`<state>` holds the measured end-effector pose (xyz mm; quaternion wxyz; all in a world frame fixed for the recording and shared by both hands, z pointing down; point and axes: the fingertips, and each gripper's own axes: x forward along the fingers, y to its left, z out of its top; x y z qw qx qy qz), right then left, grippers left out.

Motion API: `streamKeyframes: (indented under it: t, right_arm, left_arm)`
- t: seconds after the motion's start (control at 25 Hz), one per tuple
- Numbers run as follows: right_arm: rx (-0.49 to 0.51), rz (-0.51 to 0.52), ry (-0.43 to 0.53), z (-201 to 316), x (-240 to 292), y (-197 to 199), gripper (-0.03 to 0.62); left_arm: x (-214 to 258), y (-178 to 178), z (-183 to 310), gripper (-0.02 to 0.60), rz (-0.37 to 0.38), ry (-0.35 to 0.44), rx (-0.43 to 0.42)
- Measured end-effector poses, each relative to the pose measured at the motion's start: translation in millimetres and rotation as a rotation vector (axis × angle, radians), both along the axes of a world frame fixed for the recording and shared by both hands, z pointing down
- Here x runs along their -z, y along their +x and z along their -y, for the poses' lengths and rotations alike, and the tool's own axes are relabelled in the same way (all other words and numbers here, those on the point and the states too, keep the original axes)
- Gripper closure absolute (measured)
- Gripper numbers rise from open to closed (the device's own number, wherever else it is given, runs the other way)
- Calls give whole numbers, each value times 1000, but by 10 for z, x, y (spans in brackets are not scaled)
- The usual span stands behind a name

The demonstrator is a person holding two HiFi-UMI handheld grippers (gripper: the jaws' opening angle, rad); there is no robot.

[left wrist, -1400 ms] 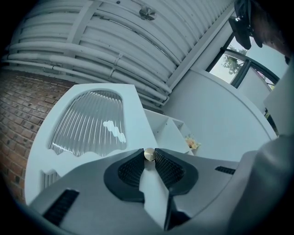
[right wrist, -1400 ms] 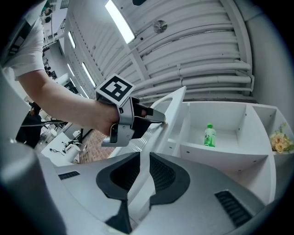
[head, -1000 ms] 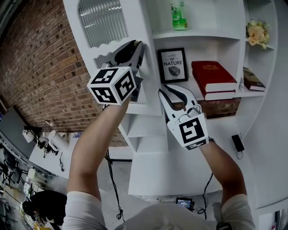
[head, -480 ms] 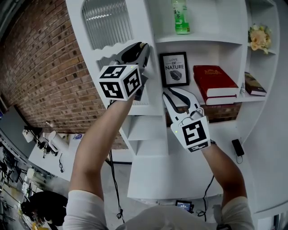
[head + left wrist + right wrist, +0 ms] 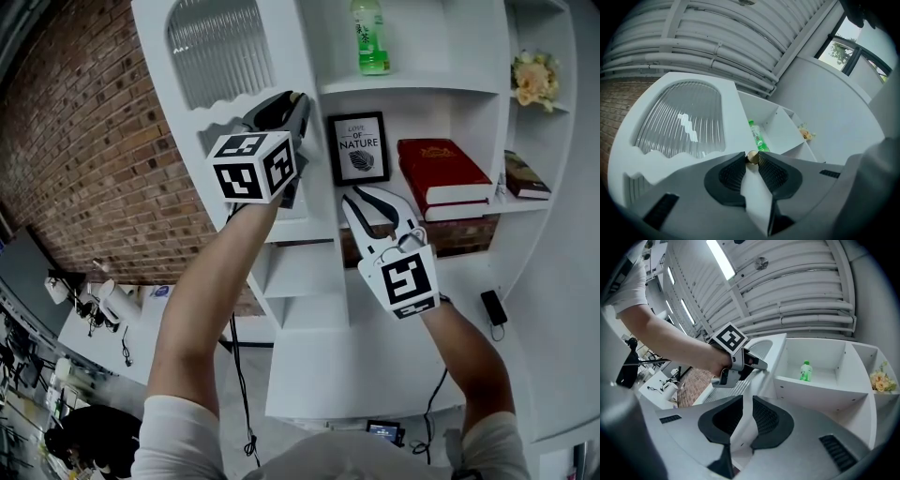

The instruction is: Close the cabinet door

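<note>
White cabinet door with ribbed arched glass (image 5: 220, 52), upper left of frame, stands swung out from the white shelf cabinet (image 5: 412, 86). Left gripper (image 5: 294, 101) clamped on the door's free edge, just by the small brass knob (image 5: 752, 157). Right gripper (image 5: 367, 199) mid-frame, jaws apart, nothing between them.

Step, as I judge it: swinging the door shut. Next calls for a steady push rightward until the edge meets the cabinet; the smooth paint may let the pads slip.

Shelves hold a green bottle (image 5: 368, 37), a black-framed print (image 5: 358, 148) and red books (image 5: 441, 169). Red brick wall (image 5: 84, 159) at left.

I can read "LOVE OF NATURE" on the small framed picture (image 5: 357, 148). The words on the green bottle (image 5: 371, 36) are too small for me to read.
</note>
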<state>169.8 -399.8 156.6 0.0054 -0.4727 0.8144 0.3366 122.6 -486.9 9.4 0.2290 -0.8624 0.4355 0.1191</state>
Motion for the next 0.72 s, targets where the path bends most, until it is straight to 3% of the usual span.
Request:
streamKeyframes:
  t: [0.72]
  right_arm:
    - [-37,-17,-3,-41,4,91,520]
  left_arm:
    - [-36,39,195,505,27,-22,20]
